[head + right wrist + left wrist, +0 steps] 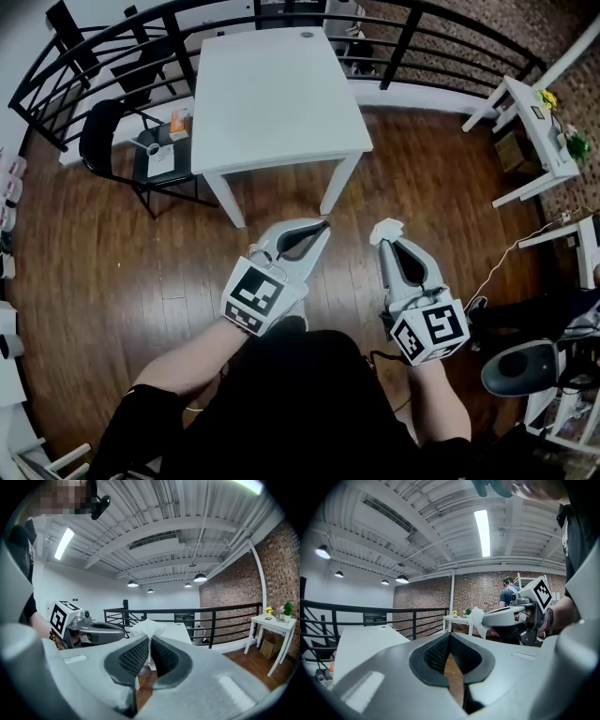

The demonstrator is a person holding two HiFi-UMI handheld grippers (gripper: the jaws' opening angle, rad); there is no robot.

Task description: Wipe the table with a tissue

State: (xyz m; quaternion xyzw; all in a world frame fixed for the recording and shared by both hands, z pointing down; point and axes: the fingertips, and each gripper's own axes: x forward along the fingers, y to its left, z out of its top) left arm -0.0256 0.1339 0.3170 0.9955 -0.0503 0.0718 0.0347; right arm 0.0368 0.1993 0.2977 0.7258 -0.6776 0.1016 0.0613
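A white square table (pixel 272 94) stands on the wooden floor ahead of me, its top bare. My right gripper (pixel 387 236) is shut on a white tissue (pixel 385 230) that bunches out past its tips; the tissue (pixel 146 629) shows pinched between the jaws in the right gripper view. My left gripper (pixel 324 225) is shut with nothing in it, its tips meeting (pixel 450 636). Both grippers hang over the floor, short of the table's near edge, side by side. The table top (pixel 361 644) shows at the left of the left gripper view.
A black chair (pixel 117 150) with small items on its seat stands left of the table. Black railing (pixel 394 37) runs behind it. A small white side table (pixel 534 141) with plants stands at the right. A cable (pixel 506 258) and a stool (pixel 520 370) lie at the lower right.
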